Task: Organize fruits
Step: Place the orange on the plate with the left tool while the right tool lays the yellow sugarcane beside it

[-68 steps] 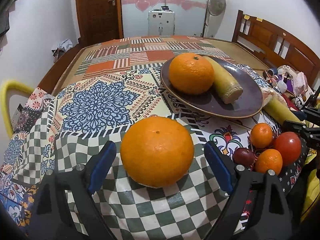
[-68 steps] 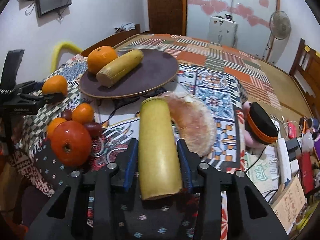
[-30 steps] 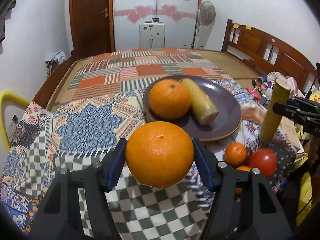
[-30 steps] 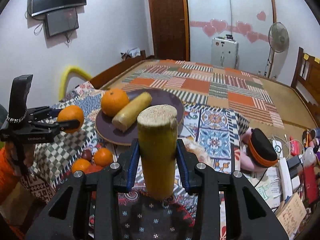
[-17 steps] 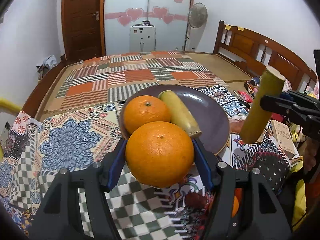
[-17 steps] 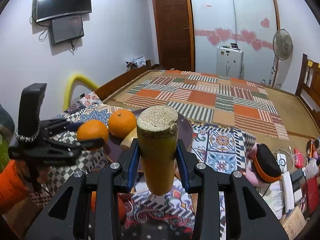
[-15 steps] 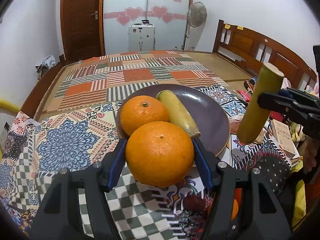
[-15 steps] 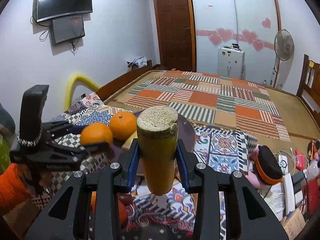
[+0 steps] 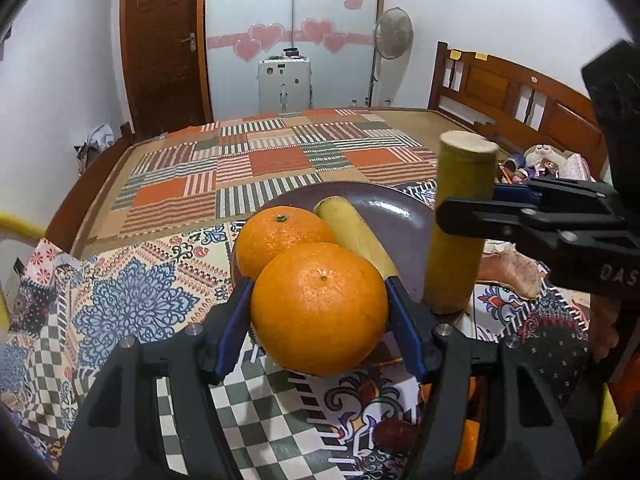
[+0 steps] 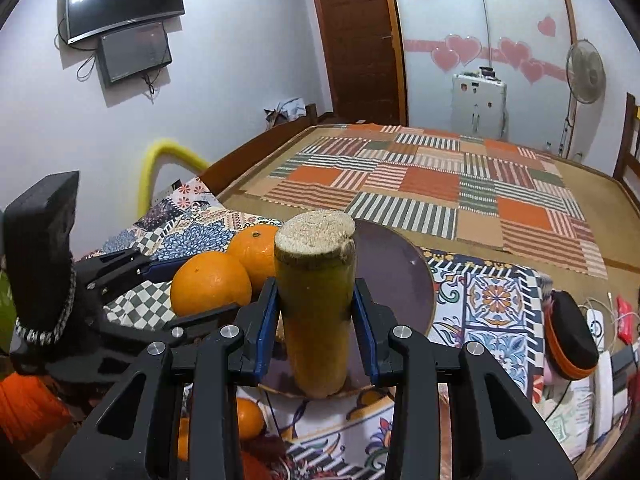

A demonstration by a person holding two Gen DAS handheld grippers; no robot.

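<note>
Patchwork cloth (image 9: 256, 168) in orange, striped and blue-flowered squares covers the bed under my work, with a wooden door (image 9: 164, 44) and a glass panel stuck with pink hearts (image 9: 260, 40) behind it, a standing fan (image 9: 394, 36) to one side and two dark screens (image 10: 124, 20) on the wall.

My left claw (image 9: 318, 312) is clamped on a large orange (image 9: 318, 308), blue pads pressed to both its sides, and holds it in the air at the near rim of the dark purple plate (image 9: 396, 210). On that plate lie a second orange (image 9: 280, 236) and a yellow cut stalk (image 9: 352, 236), side by side and touching.

My right claw (image 10: 316, 312) is clamped on another yellow stalk piece (image 10: 316, 304), held upright with its pale cut end on top. From the left wrist view this piece hangs over the plate's right edge, just beside the orange I carry. Below my right claw a few small oranges (image 10: 248, 418) sit on the cloth. A pinkish mesh bag (image 9: 508, 272) lies on the cloth beyond the plate's right side, and a black and orange case (image 10: 572, 332) rests at the bed's edge.
</note>
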